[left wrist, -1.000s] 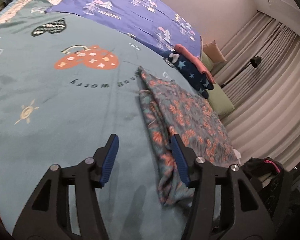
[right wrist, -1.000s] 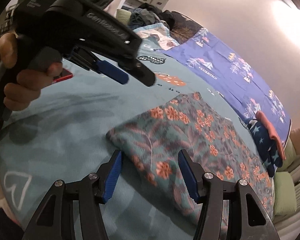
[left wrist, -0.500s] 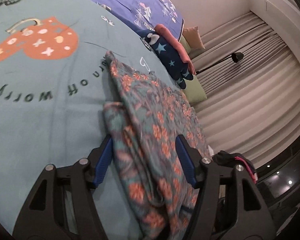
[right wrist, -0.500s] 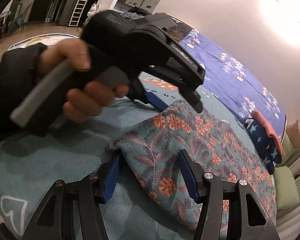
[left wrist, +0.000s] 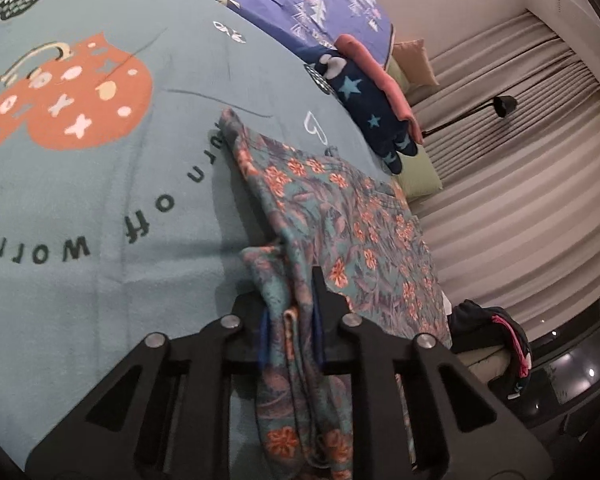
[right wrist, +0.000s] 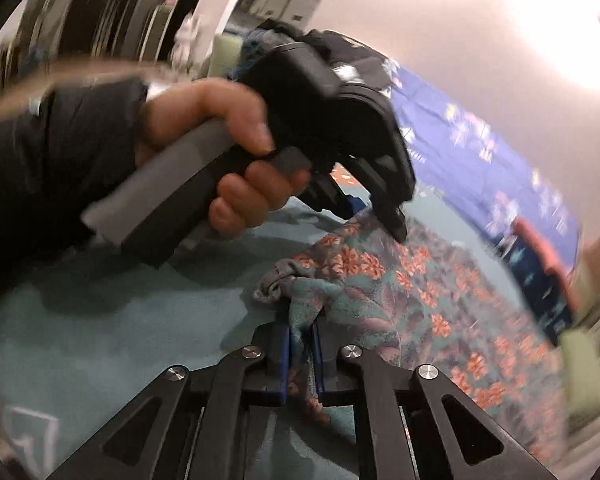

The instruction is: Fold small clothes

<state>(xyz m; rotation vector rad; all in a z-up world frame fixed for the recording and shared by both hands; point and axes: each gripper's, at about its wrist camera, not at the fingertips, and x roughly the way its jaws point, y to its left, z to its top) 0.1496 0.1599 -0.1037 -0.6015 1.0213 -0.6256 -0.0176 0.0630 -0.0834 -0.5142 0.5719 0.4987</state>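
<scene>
In the left wrist view, the left gripper [left wrist: 290, 312] has its jaws pinching a bunched edge of the floral garment [left wrist: 352, 232], which spreads toward 1 o'clock over the teal blanket [left wrist: 100, 200] on the bed. A navy star-print garment [left wrist: 364, 104] lies at 1 o'clock, well apart.

In the right wrist view, blurred, the right gripper [right wrist: 300, 352] has its jaws clamped on a corner of the floral garment [right wrist: 420, 304]. At 11 o'clock the person's left hand [right wrist: 228, 152] grips the other tool's handle.
</scene>
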